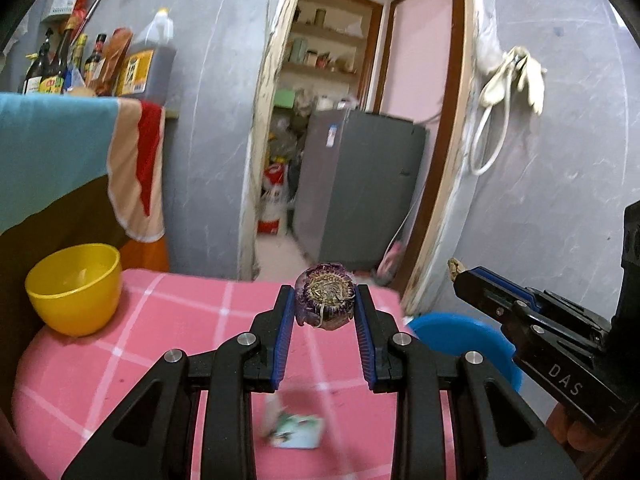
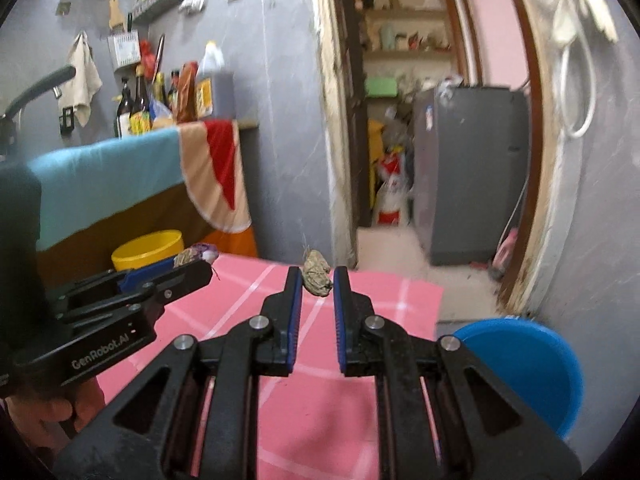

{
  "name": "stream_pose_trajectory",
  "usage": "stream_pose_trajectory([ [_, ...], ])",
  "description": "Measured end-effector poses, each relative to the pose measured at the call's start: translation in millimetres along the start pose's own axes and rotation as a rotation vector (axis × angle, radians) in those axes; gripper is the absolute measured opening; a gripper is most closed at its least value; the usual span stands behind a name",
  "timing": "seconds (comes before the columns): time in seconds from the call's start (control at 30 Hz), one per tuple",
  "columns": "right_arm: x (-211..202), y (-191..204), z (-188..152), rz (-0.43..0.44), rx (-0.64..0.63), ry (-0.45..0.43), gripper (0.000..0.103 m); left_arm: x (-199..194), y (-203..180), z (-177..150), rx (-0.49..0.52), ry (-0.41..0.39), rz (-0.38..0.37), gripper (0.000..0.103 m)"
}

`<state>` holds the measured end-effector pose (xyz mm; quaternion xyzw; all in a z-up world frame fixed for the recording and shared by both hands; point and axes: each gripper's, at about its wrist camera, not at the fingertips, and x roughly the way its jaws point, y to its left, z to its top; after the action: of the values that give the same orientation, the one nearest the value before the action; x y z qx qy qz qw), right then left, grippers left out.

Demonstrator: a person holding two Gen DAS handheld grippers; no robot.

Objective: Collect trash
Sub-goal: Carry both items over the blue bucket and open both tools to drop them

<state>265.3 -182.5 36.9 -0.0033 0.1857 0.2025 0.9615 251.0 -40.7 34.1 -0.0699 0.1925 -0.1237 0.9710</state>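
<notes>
- Above the pink checked tablecloth (image 1: 168,320), my left gripper (image 1: 325,304) pinches a purple onion end (image 1: 325,300) between its blue pads, jaws partly apart.
- My right gripper (image 2: 317,280) is nearly pressed together, nipping a small dry brownish scrap (image 2: 316,274) at the tips.
- I see a blue bin (image 2: 532,368) low to the right and a yellow bowl (image 1: 74,288) to the left.

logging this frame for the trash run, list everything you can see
onion end: 1, purple, in left gripper's tips
dry scrap: 1, tan, in right gripper's tips
bowl: 1, yellow, on table's far left
tablecloth: 1, pink checked, over table
wrapper: 1, white-green, on cloth, blurred
bin: 1, blue, right of table
fridge: 1, grey, beyond doorway
bottles: several, dark, counter at left
left gripper: 1, black-blue, shut
right gripper: 1, black-blue, shut
</notes>
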Motion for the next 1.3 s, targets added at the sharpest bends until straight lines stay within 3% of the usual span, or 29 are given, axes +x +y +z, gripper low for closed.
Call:
stream_pose_trajectory([
  [0.33,-52.1,-39.8,10.4,-0.126,0.004,-0.132,0.014,-3.8,-57.9,11.0,0.011,-0.101,-0.084,0.026],
  [0.63,-84.1,-89.9,4.8,-0.235,0.031,-0.155,0.014,13.7,-110.4,8.6,0.031,-0.104,-0.160,0.026],
  [0.87,-91.9,-129.8,-10.7,-0.286,0.071,-0.118,0.014,36.5,-143.6,0.4,0.041,-0.051,-0.198,0.026],
  [1.3,-78.5,-179.6,-37.9,-0.319,0.159,-0.016,0.014,89.2,-175.6,-23.2,0.066,0.150,-0.205,0.026],
])
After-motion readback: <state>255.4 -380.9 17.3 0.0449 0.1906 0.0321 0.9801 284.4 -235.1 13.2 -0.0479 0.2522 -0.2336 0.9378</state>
